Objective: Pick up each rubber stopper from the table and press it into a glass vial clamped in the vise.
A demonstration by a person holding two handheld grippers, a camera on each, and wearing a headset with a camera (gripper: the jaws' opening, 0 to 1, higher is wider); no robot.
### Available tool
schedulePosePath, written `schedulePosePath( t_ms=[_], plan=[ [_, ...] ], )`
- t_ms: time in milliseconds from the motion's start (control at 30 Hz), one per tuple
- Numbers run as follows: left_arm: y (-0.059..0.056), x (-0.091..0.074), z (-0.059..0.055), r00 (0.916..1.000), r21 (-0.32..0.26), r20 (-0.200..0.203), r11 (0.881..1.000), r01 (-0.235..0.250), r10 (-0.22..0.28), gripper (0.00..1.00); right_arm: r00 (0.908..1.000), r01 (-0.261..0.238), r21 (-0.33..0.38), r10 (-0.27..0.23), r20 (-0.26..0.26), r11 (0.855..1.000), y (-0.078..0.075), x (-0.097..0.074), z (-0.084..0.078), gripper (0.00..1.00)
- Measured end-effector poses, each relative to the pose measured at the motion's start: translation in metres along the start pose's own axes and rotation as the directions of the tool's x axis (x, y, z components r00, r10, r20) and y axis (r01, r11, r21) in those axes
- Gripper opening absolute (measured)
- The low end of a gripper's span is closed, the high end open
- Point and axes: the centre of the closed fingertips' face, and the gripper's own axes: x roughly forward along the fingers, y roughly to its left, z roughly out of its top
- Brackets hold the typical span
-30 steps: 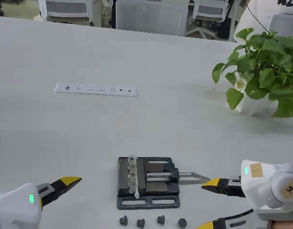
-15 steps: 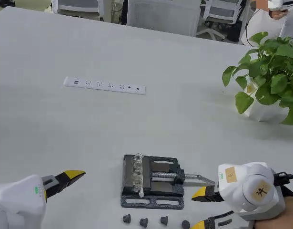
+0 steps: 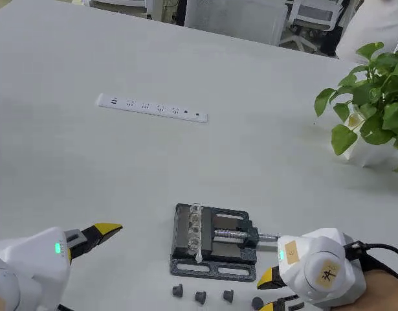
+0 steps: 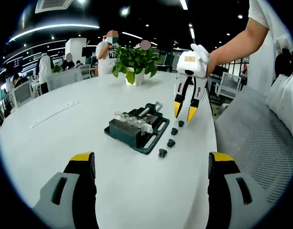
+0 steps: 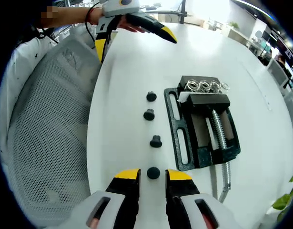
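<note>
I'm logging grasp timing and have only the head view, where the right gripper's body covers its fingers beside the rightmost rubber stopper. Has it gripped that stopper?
Observer: No. In the right gripper view the right gripper is open, with its fingers on either side of the nearest rubber stopper and not closed on it.
Operator: How many vials are clamped?
Observer: There are four glass vials in a row in the vise. Every mouth is open and none has a stopper in it.
Operator: Is the left gripper carrying anything?
Observer: No. The left gripper view shows the left gripper wide open, with bare table between its fingers.
</note>
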Motion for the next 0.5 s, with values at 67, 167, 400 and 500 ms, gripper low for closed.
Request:
schedulePosePath(
  t_ms=[67,167,400,500],
  plan=[
    [0.0006,-0.0001,0.0003,1.0,-0.004,0.004,1.0,-0.001,0.001,0.98,0.9999,-0.001,-0.013,0.001,-0.016,1.0,-0.0004,0.0033,-0.0025,0.15],
    [0.0011,0.0,0.0001,1.0,-0.006,0.006,1.0,-0.003,0.003,0.98,0.9997,-0.004,-0.028,0.003,-0.024,1.0,0.0019,0.003,-0.0008,0.14],
    [0.0014,0.0004,0.0011,0.9999,-0.015,0.015,1.0,-0.007,0.007,0.98,0.9986,-0.002,-0.062,-0.002,-0.053,0.998,0.0023,0.0031,-0.0041,0.12],
    [0.0015,0.0002,0.0009,0.9998,-0.016,0.016,1.0,-0.007,0.007,0.98,0.9983,-0.001,-0.07,-0.003,-0.059,0.998,0.0032,0.004,-0.0038,0.11]
  ],
)
